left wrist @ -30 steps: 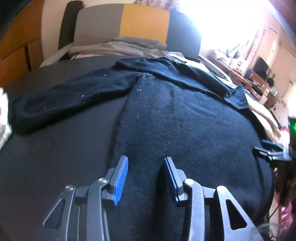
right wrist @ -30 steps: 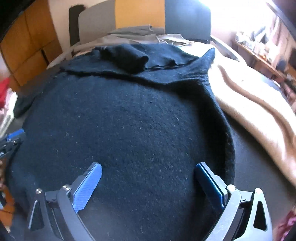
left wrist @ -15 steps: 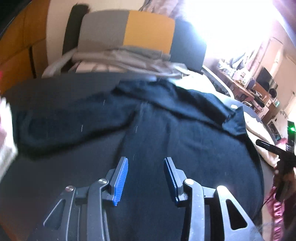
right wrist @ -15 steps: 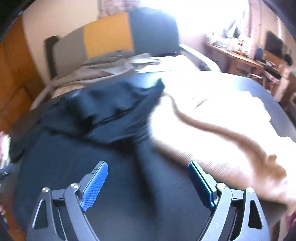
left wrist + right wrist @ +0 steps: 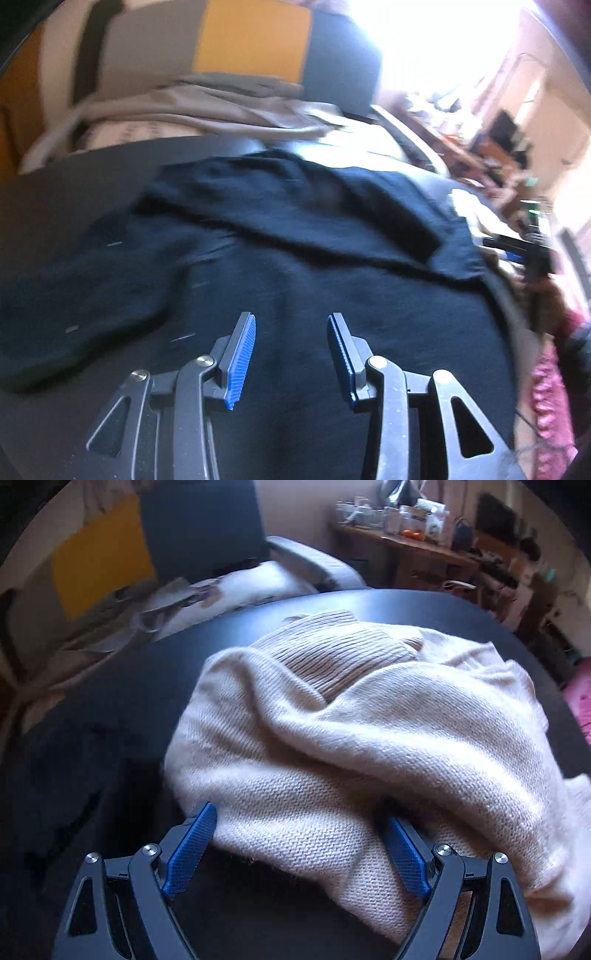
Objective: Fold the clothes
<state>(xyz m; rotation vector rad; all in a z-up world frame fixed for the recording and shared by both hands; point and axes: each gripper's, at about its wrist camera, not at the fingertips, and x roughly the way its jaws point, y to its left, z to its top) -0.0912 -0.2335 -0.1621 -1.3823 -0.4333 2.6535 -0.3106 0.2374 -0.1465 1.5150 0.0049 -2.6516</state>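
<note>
A black sweater lies spread on the dark round table, its collar folded over at the far side and one sleeve stretched out to the left. My left gripper hovers over the sweater's body, open, with nothing between its blue pads. A crumpled cream knit sweater with a ribbed collar lies heaped on the same table. My right gripper stands wide open just above the heap's near edge, a finger on either side of it. The black sweater shows as a dark blur at the left.
Behind the table stands a chair with a grey, yellow and dark back, and grey clothes are piled on its seat. A cluttered wooden desk is at the back right. Pink fabric hangs by the table's right edge.
My right gripper has swung right, off the black sweater and over the cream one, its jaws a little narrower. My left gripper has moved further over the black sweater toward its collar.
</note>
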